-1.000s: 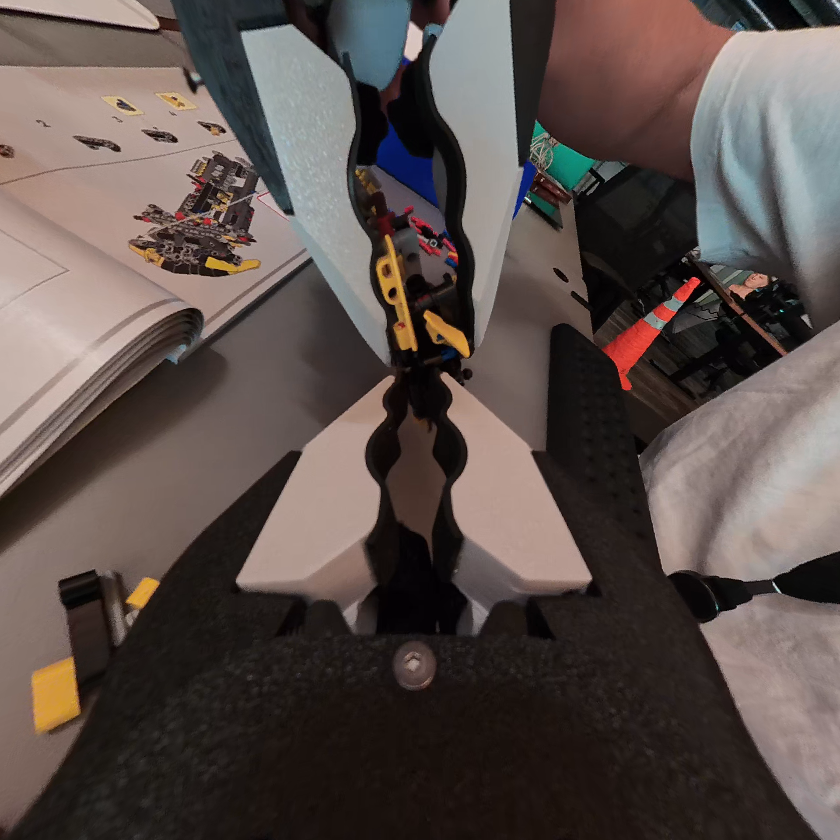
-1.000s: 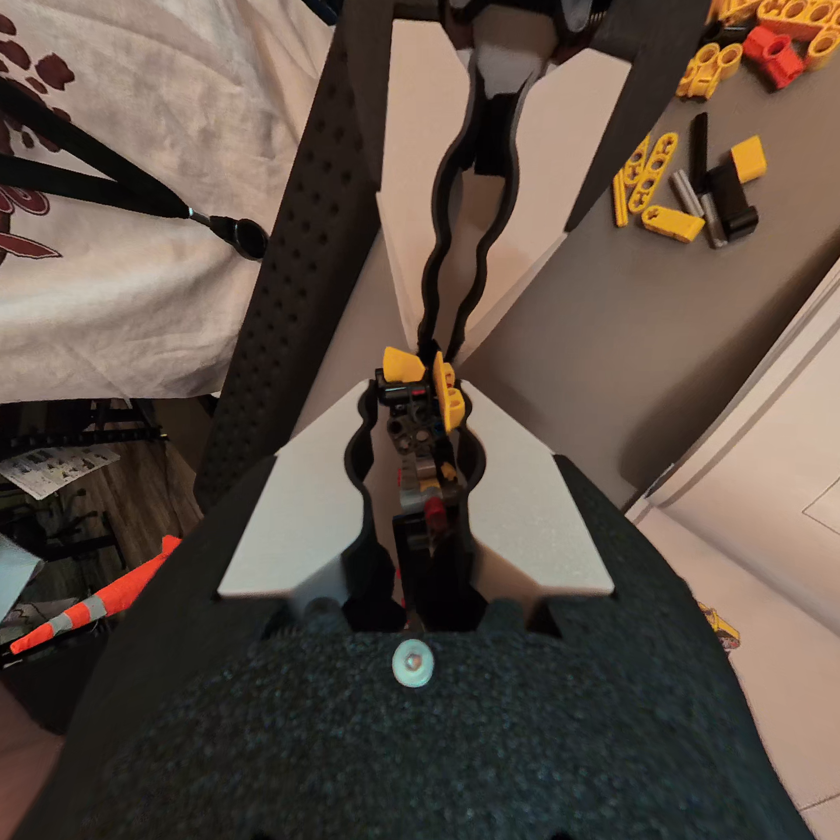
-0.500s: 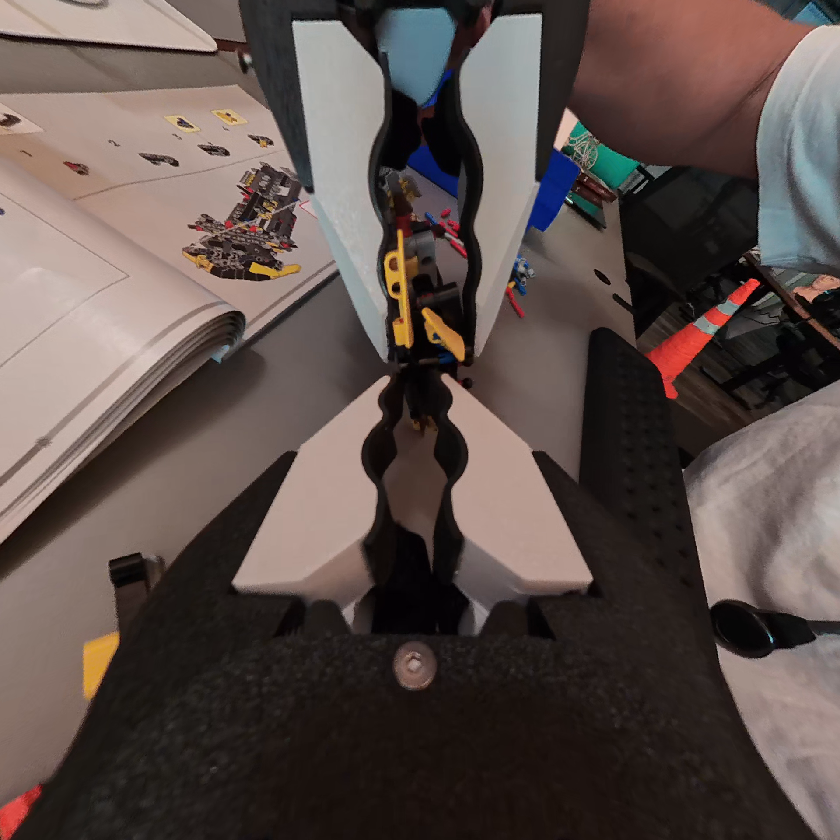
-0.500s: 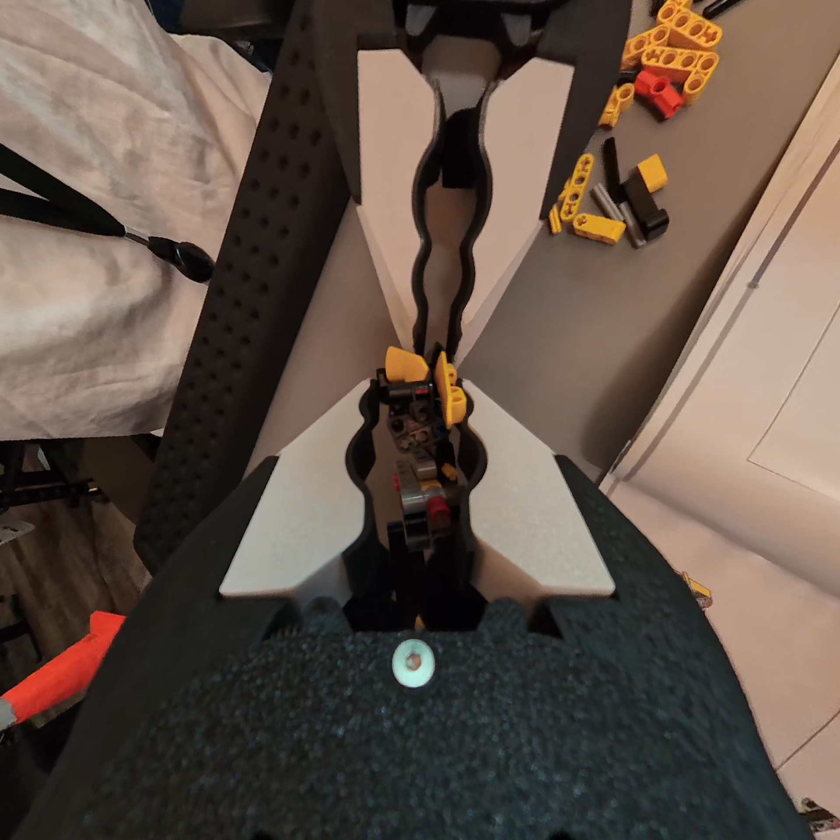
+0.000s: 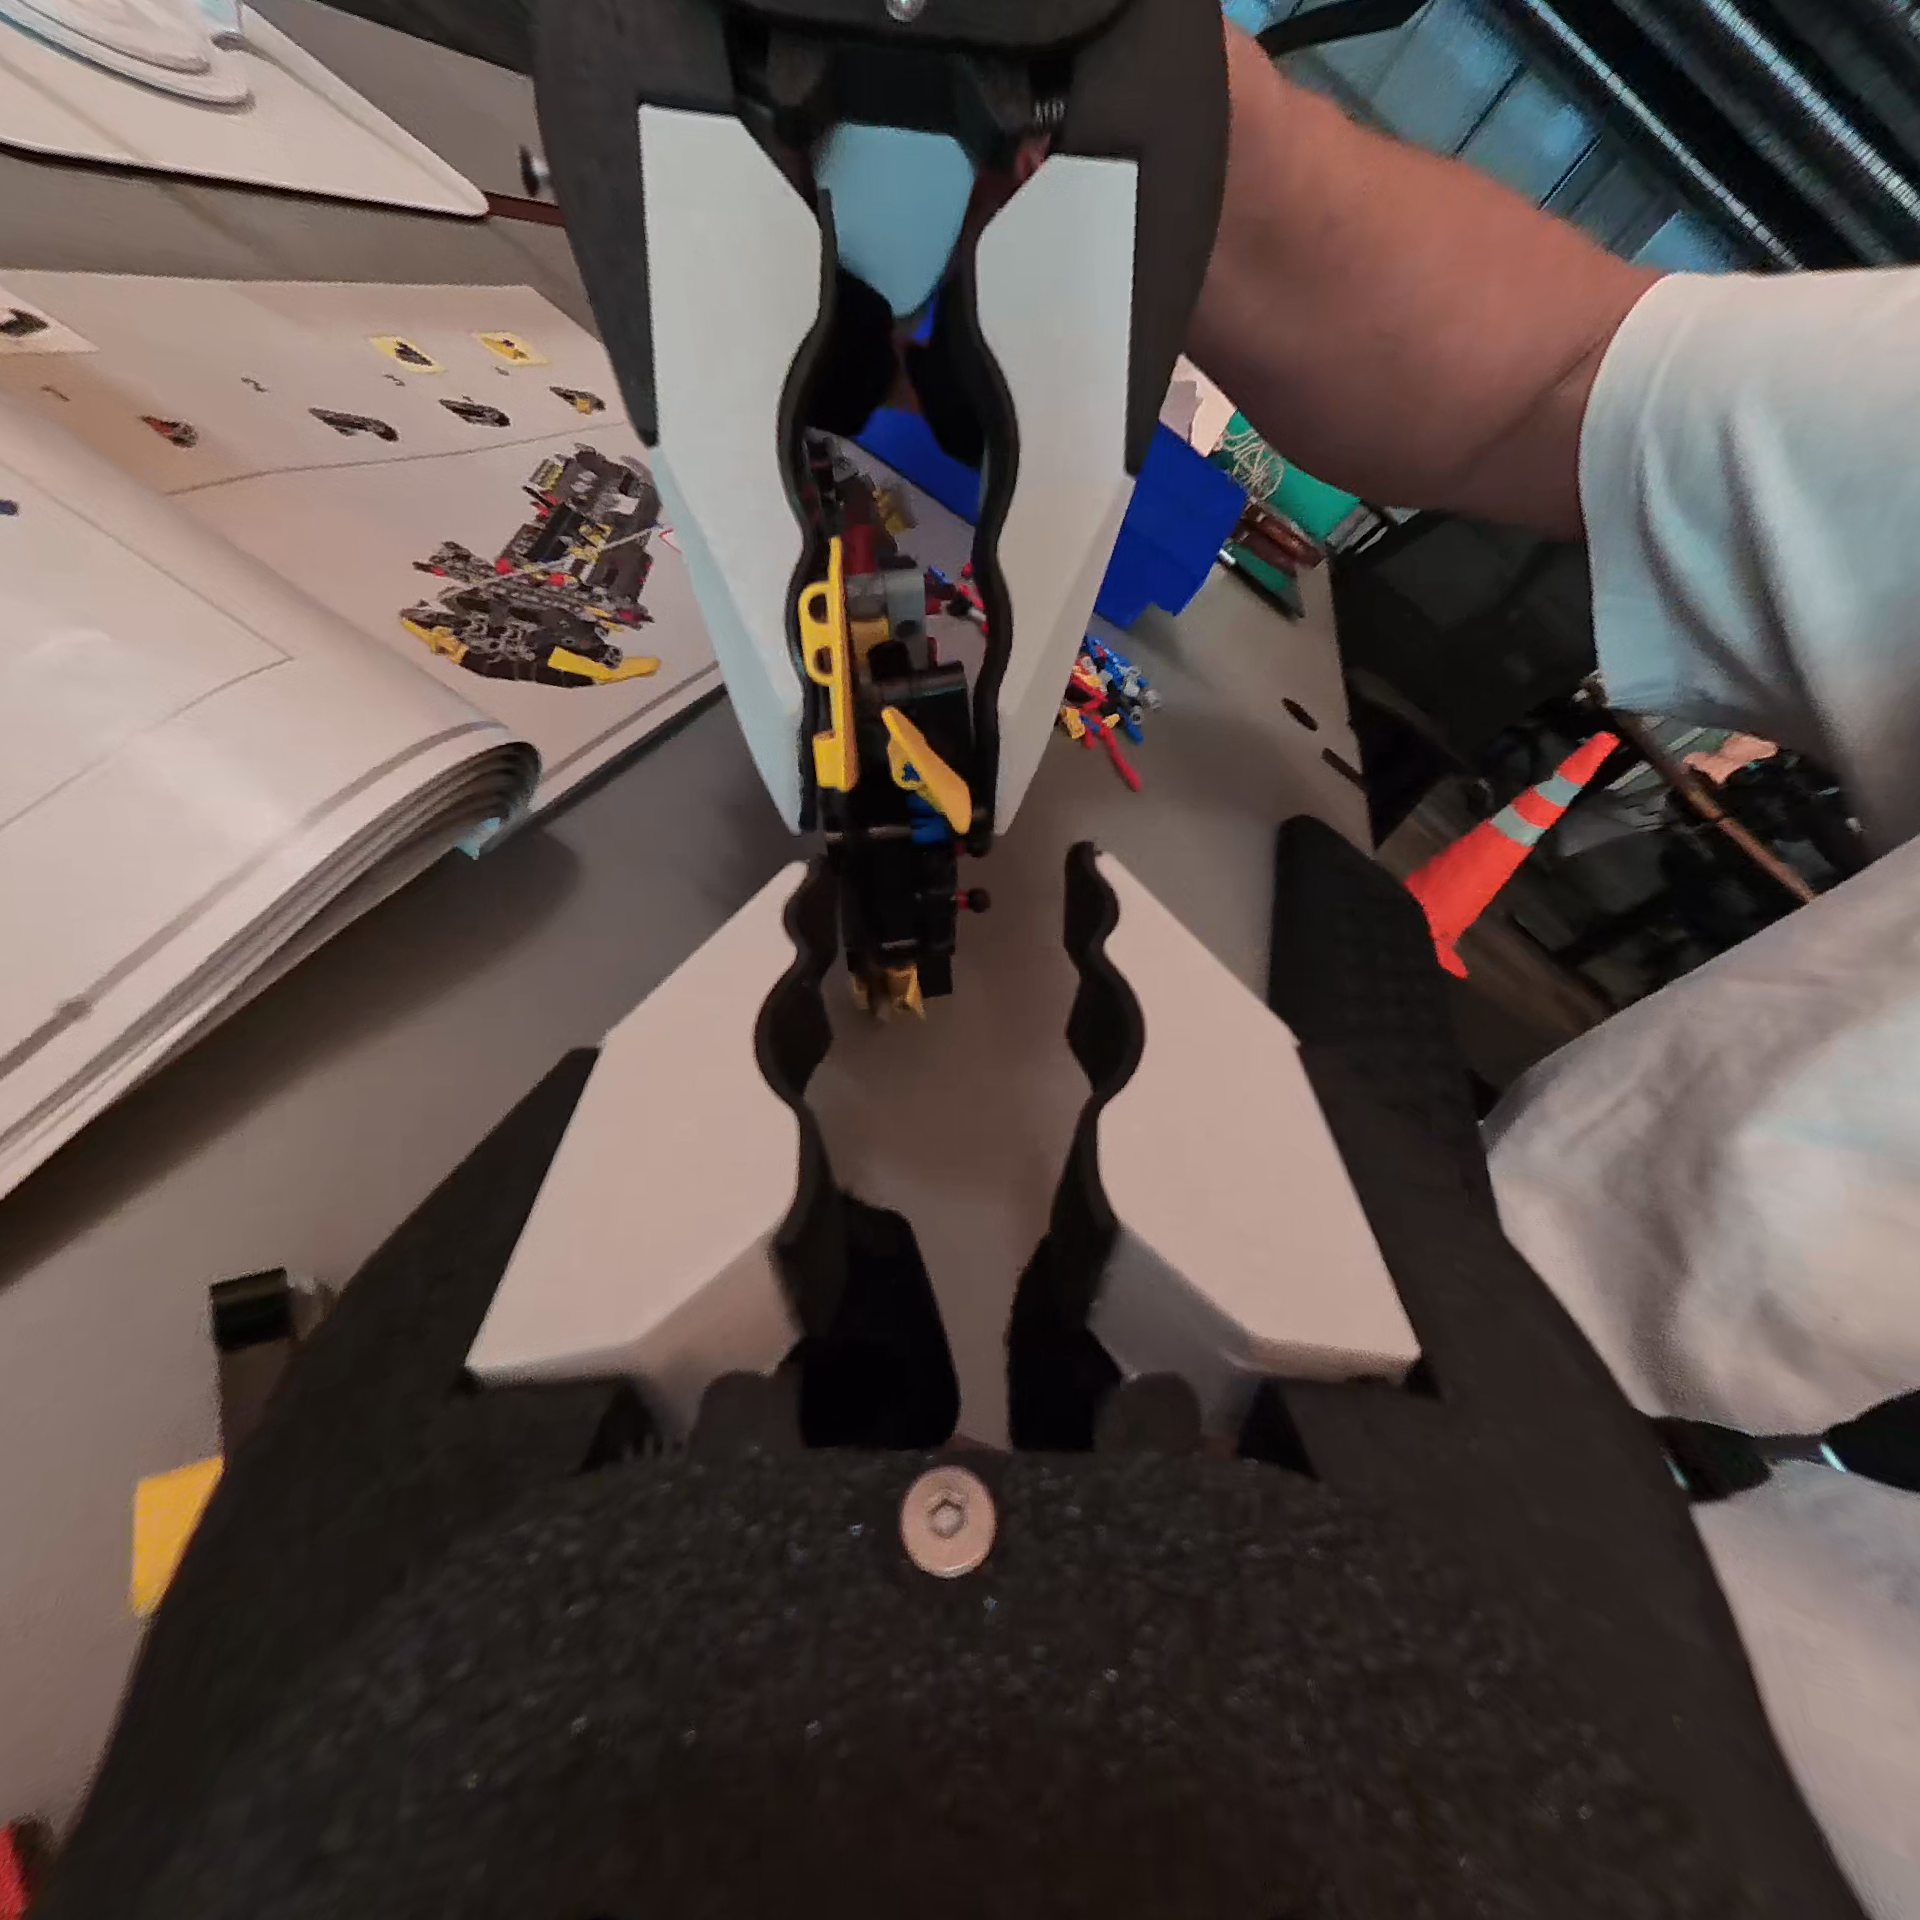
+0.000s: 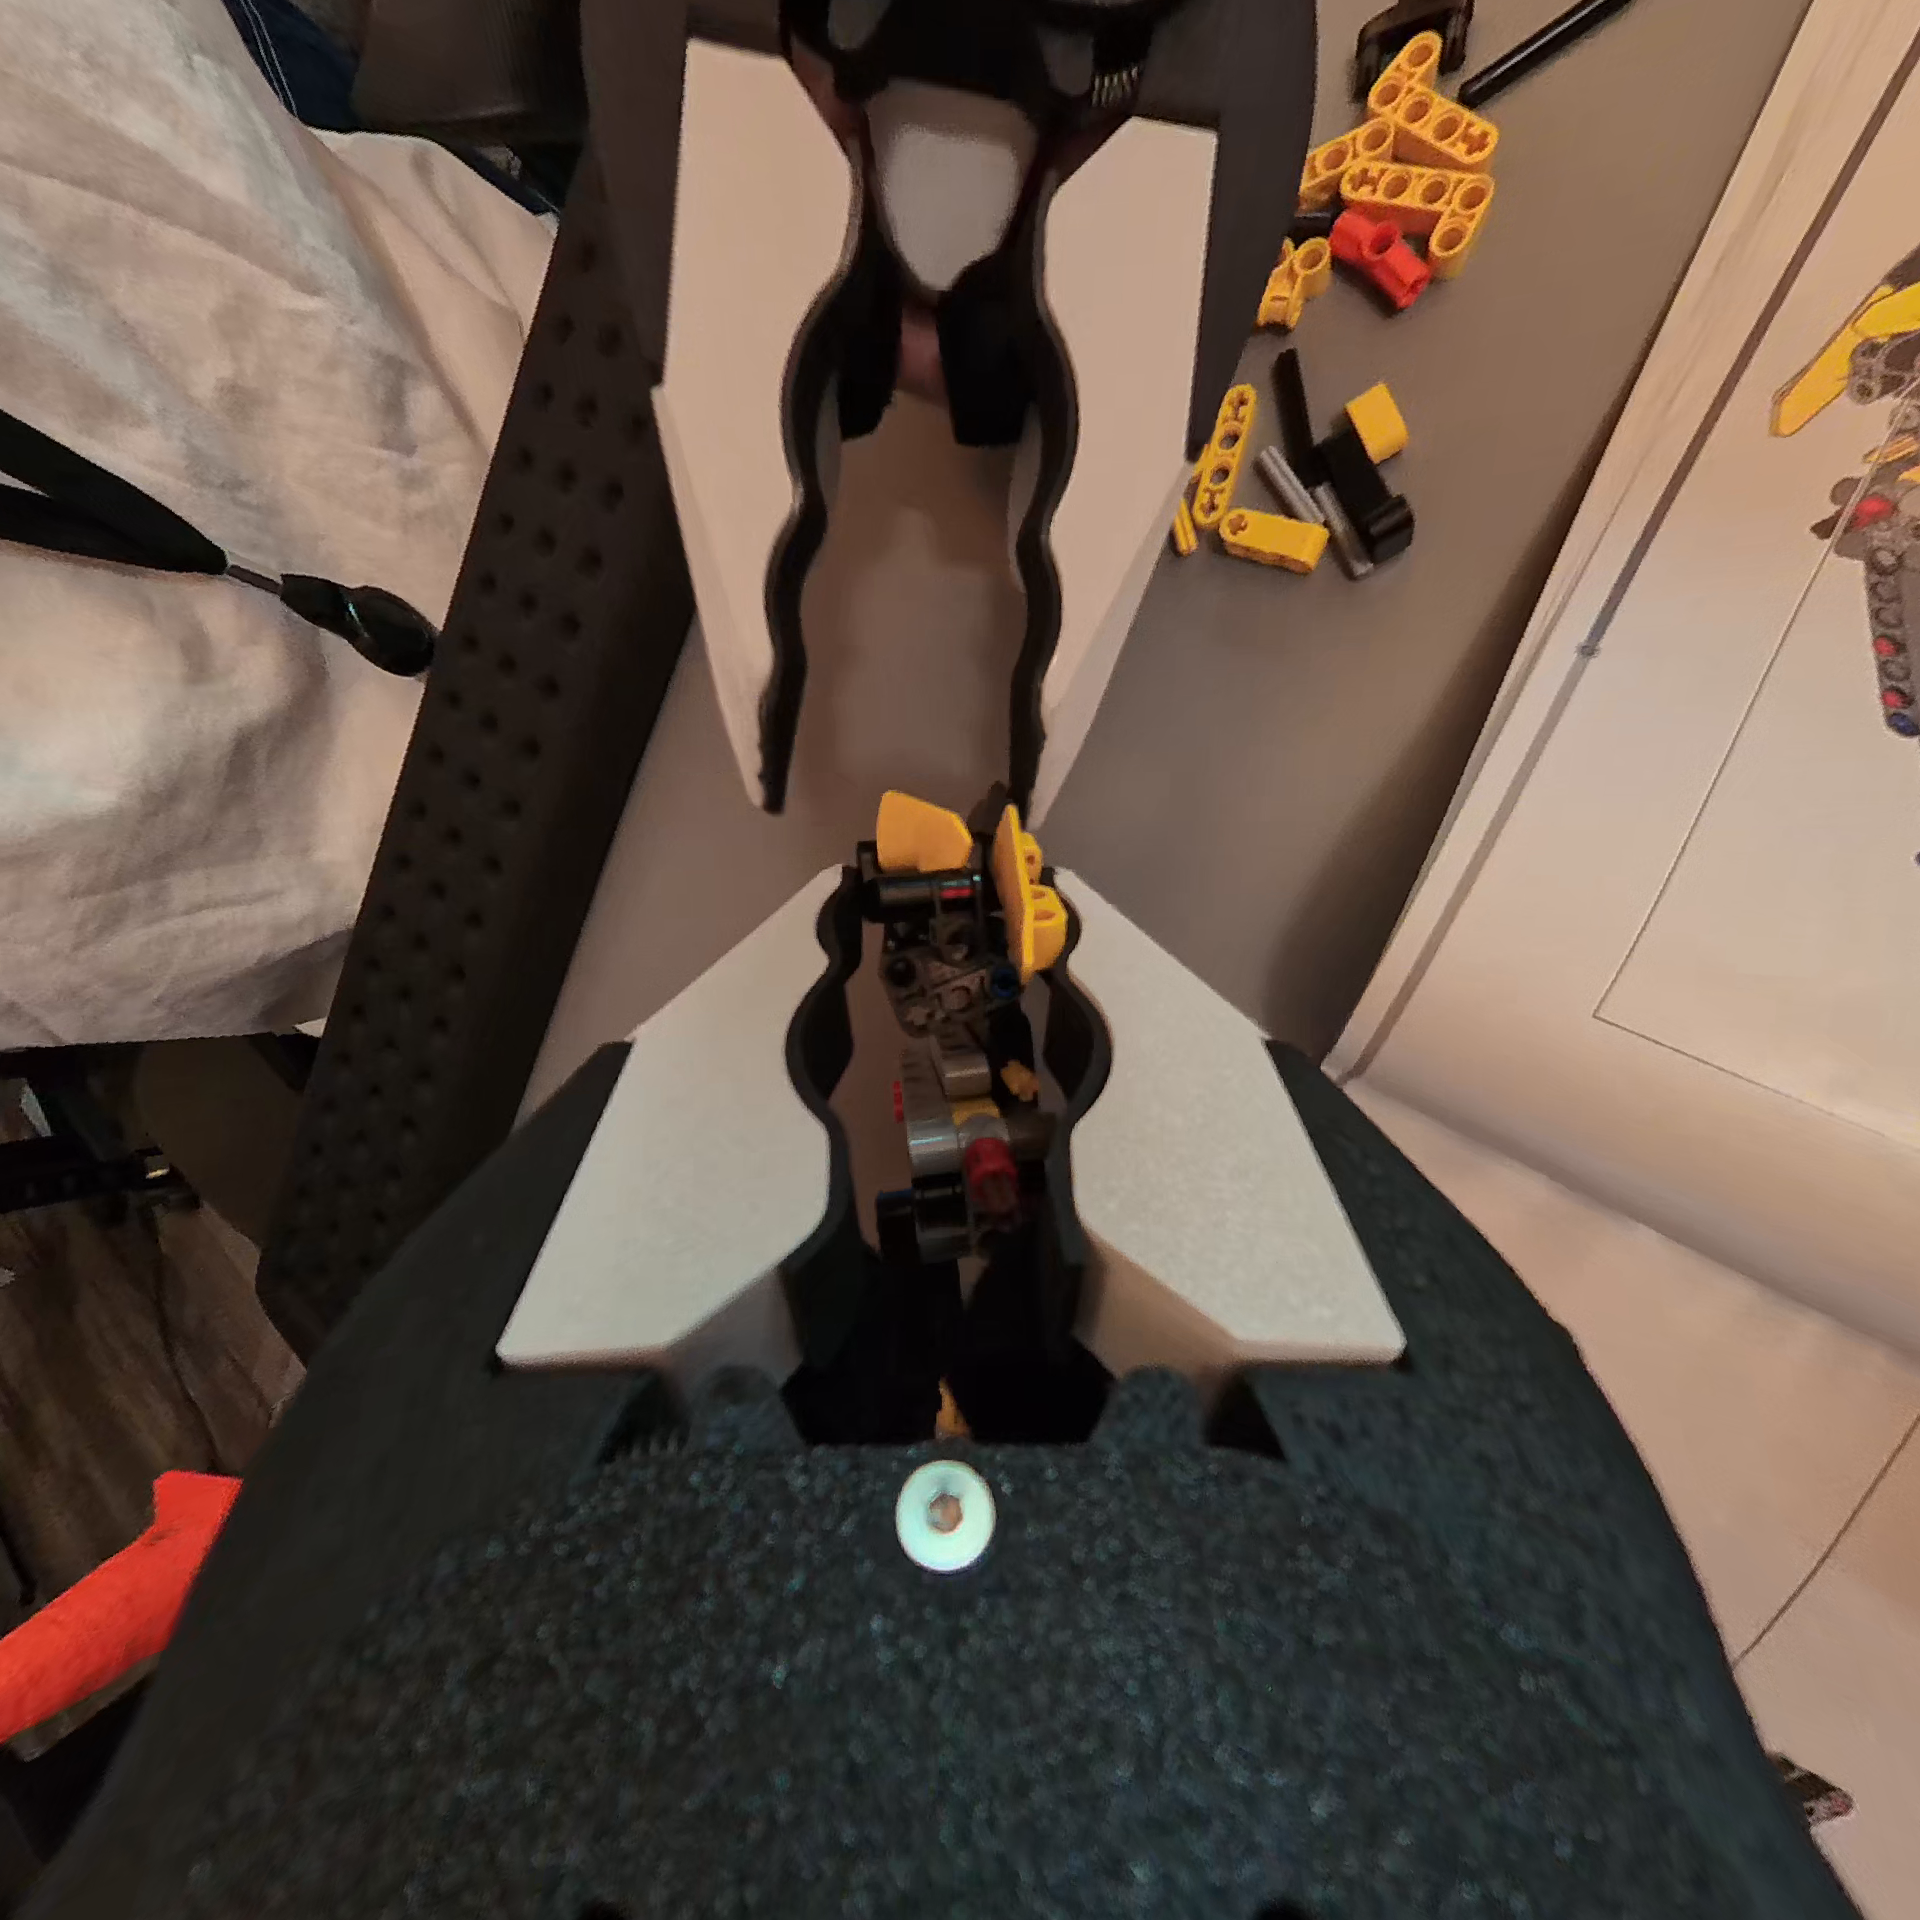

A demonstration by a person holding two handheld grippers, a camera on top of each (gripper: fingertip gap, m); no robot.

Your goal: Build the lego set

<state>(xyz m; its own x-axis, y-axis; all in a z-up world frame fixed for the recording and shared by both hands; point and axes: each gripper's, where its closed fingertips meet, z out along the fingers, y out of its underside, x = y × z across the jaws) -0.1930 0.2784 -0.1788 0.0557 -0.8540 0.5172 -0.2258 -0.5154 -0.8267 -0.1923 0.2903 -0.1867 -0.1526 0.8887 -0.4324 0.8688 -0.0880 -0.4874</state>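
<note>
Gripping knobbly plastic assembly [image 6: 951,997], right tool [image 6: 951,883]

Grey table [image 6: 1299,727]: loose yellow/black/red bricks [image 6: 1340,488] and more yellow beams [image 6: 1403,166] beside open instr. booklet [image 5: 260,675].

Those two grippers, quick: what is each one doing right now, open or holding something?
Left gripper: open, holding nothing.
Right gripper: shut on the black and yellow lego assembly.
</note>
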